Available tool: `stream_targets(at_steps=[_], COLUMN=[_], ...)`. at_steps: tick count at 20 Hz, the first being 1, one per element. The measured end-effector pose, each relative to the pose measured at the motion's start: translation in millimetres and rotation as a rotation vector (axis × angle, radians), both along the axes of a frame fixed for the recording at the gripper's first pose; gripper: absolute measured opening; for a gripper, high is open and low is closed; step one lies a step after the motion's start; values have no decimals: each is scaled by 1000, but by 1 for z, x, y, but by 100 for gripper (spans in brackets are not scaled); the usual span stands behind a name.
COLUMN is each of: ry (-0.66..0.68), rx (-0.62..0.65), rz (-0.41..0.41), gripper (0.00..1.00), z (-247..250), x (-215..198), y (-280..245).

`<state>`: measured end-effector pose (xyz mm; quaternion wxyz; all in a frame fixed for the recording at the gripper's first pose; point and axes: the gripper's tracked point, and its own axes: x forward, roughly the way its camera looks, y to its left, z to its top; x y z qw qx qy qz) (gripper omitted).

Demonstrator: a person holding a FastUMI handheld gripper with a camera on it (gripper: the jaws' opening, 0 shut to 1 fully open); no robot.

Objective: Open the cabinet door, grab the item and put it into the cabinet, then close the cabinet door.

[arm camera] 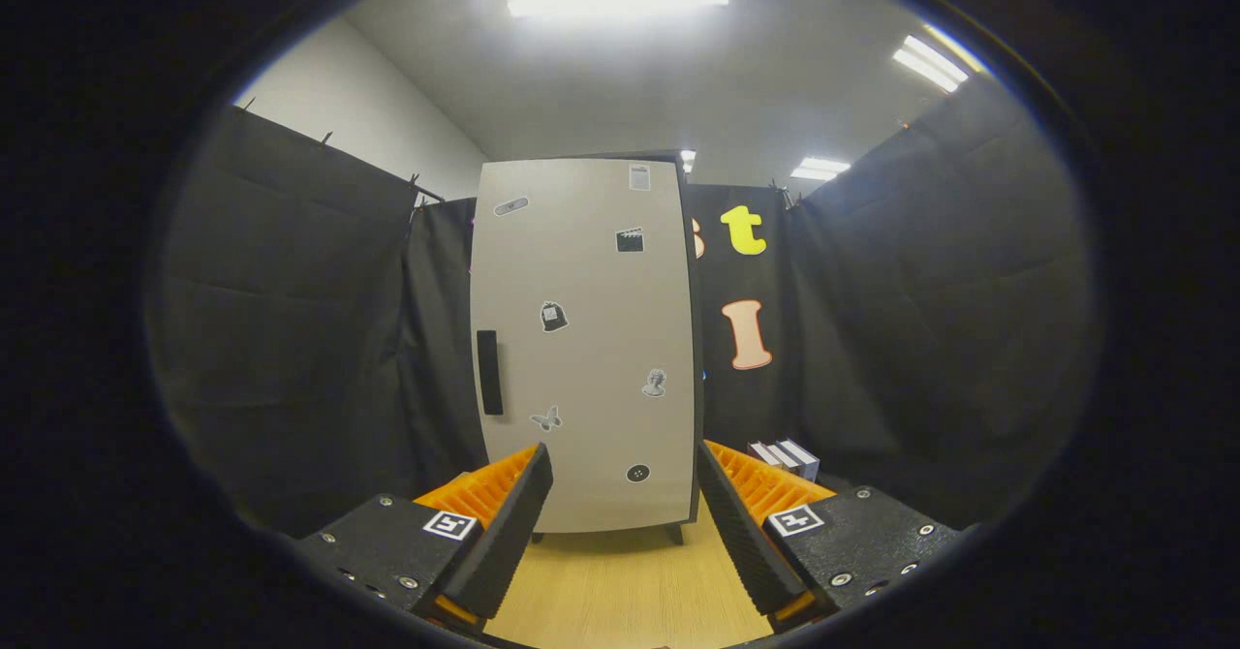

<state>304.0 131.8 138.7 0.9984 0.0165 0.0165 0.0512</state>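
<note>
A tall pale grey cabinet (586, 339) stands upright on the wooden table, straight ahead of my fingers and some way beyond them. Its door is shut and carries several small stickers. A dark vertical handle (489, 372) sits on the door's left side, at about mid height. A small stack of books (787, 457) lies to the right of the cabinet, just past my right finger. My gripper (625, 465) is open, with nothing between its fingers but the cabinet's lower front seen in the gap.
The light wooden table top (630, 586) runs from under my fingers up to the cabinet's feet. Black cloth walls close the booth on the left, right and behind the cabinet.
</note>
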Motion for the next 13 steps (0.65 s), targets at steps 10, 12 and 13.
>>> stream_targets(at_steps=[10, 12, 13], ry=[-19, -22, -22], rx=[5, 3, -1], rz=[-22, -23, -23], gripper=[93, 93, 93], z=[5, 7, 6], x=[-4, -3, -3], y=[0, 2, 2])
